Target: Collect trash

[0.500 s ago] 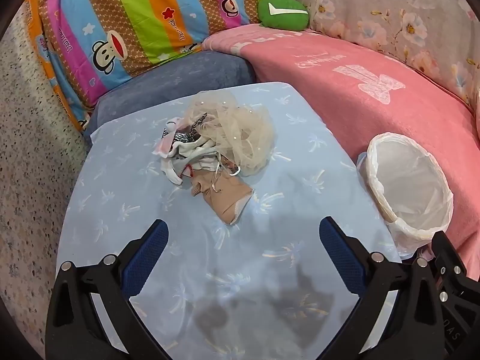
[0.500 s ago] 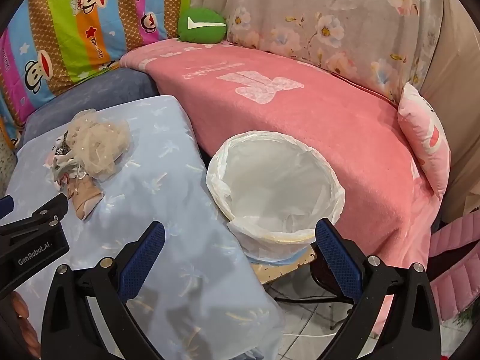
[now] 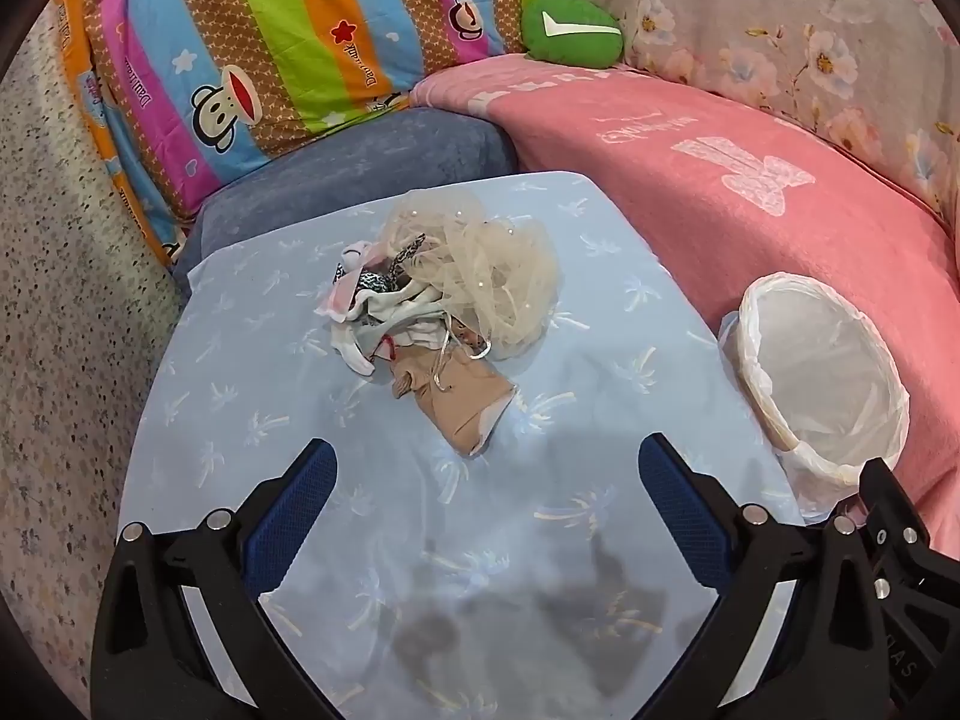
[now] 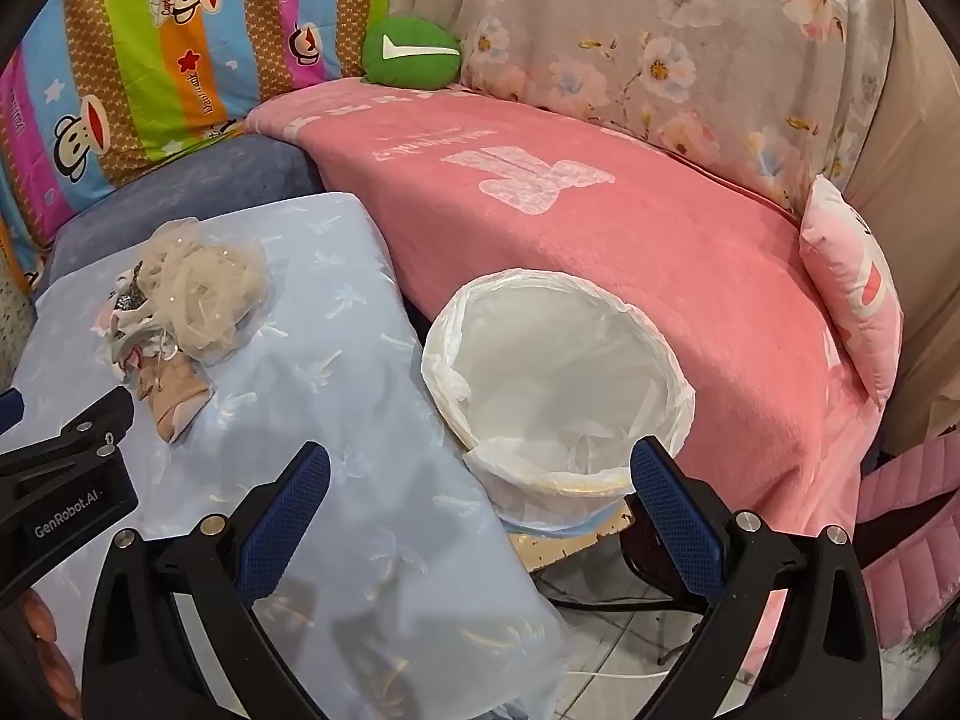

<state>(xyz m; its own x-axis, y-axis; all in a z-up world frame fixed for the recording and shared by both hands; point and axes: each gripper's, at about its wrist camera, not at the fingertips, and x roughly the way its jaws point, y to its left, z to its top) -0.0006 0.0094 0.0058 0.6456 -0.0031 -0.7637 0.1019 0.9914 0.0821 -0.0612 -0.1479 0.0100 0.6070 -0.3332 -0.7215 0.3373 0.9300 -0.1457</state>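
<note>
Trash pile (image 3: 444,306) ahead of left claw (image 3: 483,516) (spread wide, empty), untouched

A sofa draped with a pink blanket (image 4: 600,252), a floral cloth (image 4: 660,48) and a striped cartoon-monkey quilt (image 3: 252,48) curves around the blue-clothed worktop (image 3: 300,420).

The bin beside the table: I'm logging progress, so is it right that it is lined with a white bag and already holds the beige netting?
Not quite. The bin is lined with a white bag, but the right wrist view shows it empty. The beige netting lies in the pile on the blue-covered table, untouched.
</note>
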